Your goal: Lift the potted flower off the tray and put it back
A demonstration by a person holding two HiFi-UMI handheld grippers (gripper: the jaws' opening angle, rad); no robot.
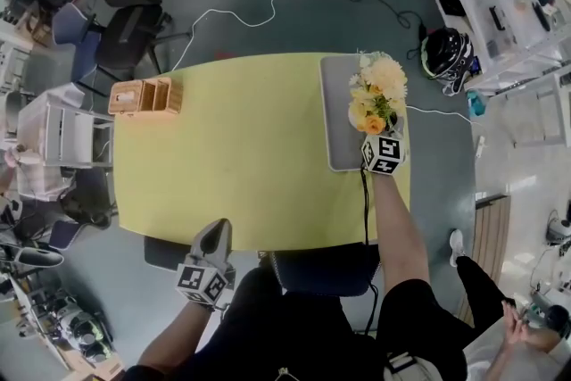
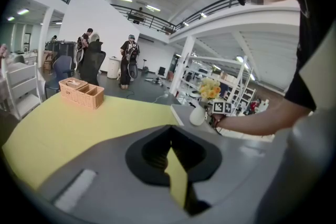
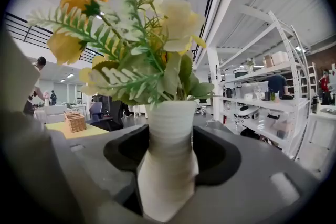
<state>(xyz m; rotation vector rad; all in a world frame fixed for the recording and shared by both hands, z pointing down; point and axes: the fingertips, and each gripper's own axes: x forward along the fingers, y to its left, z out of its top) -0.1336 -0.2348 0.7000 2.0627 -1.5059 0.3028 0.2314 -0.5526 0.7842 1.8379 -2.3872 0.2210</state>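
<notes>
- Over at the right end of the desk [image 1: 250, 147], the pot [image 1: 376, 98] of yellow and cream flowers stands on the grey tray [image 1: 337, 116]. From the left gripper view, its base looks planted on the tray, upright and not in the air.
- The right gripper [image 3: 172, 152] sits around the pot's narrow waist. Its jaws are spread pretty wide, with a pad against each side. I can't see any gap, so I'm calling that a hold on the pot.
- The left gripper [image 1: 217, 235] hangs by the near edge of the desk, well apart from the tray. Its jaws are together at the tips with nothing in them, so it's basically a spectator.
- A wicker box [image 1: 145, 95] sits at the far left of the desk, nowhere near the action.
- My read on the step is that the pot is gripped while sitting on the tray, so this is one end of the lift. That means either right before it goes up or right as it's set back. I lean towards set back, but the pictures alone don't settle it.
- If it's the put-back, the next move is just to spread the jaws evenly and back straight off. That way neither pad drags the pot sideways.
- If it's the lift, go straight up and keep it level. The bouquet is top-heavy and the pot is slim, so any tilt could tip it.
</notes>
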